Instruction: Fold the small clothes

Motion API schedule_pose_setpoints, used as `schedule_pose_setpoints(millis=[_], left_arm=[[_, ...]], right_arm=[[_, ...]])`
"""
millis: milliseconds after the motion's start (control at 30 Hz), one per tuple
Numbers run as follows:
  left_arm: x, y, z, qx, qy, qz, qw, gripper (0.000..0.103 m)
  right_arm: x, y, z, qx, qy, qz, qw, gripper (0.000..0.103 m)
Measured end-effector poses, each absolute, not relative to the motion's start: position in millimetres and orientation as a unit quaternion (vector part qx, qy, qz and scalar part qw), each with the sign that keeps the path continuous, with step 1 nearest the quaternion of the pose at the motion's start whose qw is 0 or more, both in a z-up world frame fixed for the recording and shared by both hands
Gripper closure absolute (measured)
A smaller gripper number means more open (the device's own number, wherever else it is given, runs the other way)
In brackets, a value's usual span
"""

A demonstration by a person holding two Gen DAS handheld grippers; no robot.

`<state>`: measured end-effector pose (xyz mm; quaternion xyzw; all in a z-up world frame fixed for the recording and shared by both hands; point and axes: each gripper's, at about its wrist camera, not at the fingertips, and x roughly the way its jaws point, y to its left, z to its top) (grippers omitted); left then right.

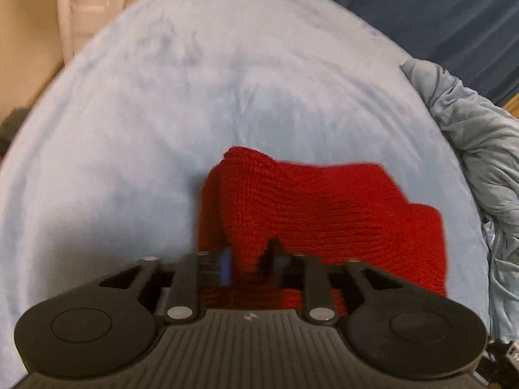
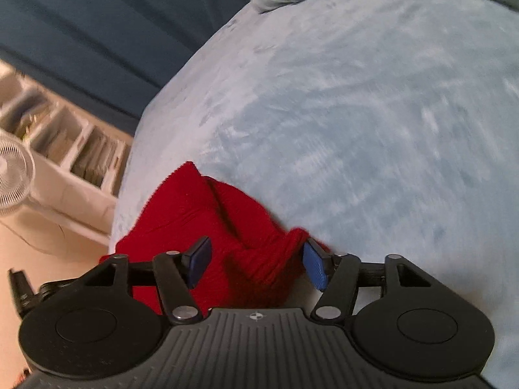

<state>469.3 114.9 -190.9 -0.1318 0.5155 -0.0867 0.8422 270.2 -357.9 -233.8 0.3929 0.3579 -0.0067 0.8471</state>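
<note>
Your left gripper fingers pinch the red knit garment. Right gripper fingers wide, straddling a bunched fold near the bed edge.

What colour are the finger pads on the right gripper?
Blue pads, clearest in the right wrist view.

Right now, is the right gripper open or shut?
Open: the right gripper has its blue pads apart, either side of bunched red knit.

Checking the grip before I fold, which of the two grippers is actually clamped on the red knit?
The left gripper: its pads are pinched together on the red knit. The right gripper stands open around a bunched fold.
</note>
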Motion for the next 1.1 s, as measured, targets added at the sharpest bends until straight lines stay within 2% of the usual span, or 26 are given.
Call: schedule_pose_setpoints(millis=[33,67,100,167,267,367,400,467,500,567,667,733,800,867,900,933,1067,1100], left_arm=[[467.5,116.8,-189.5,-0.147,0.508,-0.087,0.844,0.059],[462.9,120.4,-185.5,-0.161,0.497,-0.085,0.848,0.036],[456.9,124.2,-181.4,-0.169,0.489,-0.077,0.852,0.01],[437.3,128.1,-176.1,-0.174,0.473,-0.058,0.862,0.001],[412.7,130.6,-185.4,-0.209,0.494,-0.091,0.839,0.001],[404.4,124.1,-215.3,-0.24,0.538,-0.114,0.8,0.0],[402.8,124.1,-222.7,-0.254,0.535,-0.109,0.798,0.009],[408.6,125.6,-222.2,-0.267,0.519,-0.118,0.804,0.038],[416.2,126.3,-219.1,-0.269,0.52,-0.119,0.802,0.049],[431.3,122.2,-211.9,-0.249,0.526,-0.135,0.802,0.055],[448.9,114.2,-203.1,-0.199,0.528,-0.139,0.814,0.055],[455.8,118.1,-202.5,-0.202,0.529,-0.137,0.813,0.054],[451.7,121.8,-204.3,-0.205,0.527,-0.132,0.814,0.04],[435.1,124.6,-198.5,-0.174,0.512,-0.125,0.832,0.034],[425.3,125.2,-196.2,-0.16,0.505,-0.129,0.839,0.032],[414.6,127.3,-195.5,-0.154,0.501,-0.134,0.841,0.032],[383.5,144.5,-201.5,-0.177,0.494,-0.128,0.842,0.03],[377.9,150.1,-204.0,-0.189,0.491,-0.124,0.841,0.026]], right_arm=[[277.5,-360.4,-230.4,0.38,0.358,-0.001,0.853,0.018],[288.8,-363.2,-225.4,0.359,0.355,0.008,0.863,0.013],[300.1,-365.1,-221.3,0.34,0.355,0.019,0.871,0.008],[332.2,-366.2,-219.4,0.306,0.371,0.054,0.875,0.004],[380.6,-361.7,-240.1,0.305,0.44,0.096,0.839,0.004],[402.2,-354.1,-273.5,0.355,0.498,0.124,0.781,0.005],[400.4,-352.6,-281.1,0.379,0.502,0.13,0.767,0.012],[384.1,-346.8,-283.7,0.396,0.483,0.135,0.769,0.038],[375.4,-344.7,-282.3,0.396,0.477,0.132,0.773,0.059],[351.5,-344.2,-280.0,0.429,0.455,0.099,0.774,0.066],[319.1,-330.0,-280.8,0.462,0.432,0.062,0.772,0.068],[302.6,-316.6,-282.6,0.463,0.413,0.045,0.783,0.067],[299.3,-315.6,-282.6,0.458,0.397,0.031,0.795,0.063],[301.9,-322.7,-280.1,0.452,0.386,0.019,0.804,0.063],[305.9,-327.1,-277.6,0.444,0.379,0.02,0.811,0.068],[313.0,-331.2,-273.2,0.434,0.378,0.031,0.818,0.078],[333.4,-327.7,-260.7,0.386,0.395,0.045,0.832,0.081],[336.6,-325.5,-260.6,0.376,0.402,0.047,0.834,0.08]])
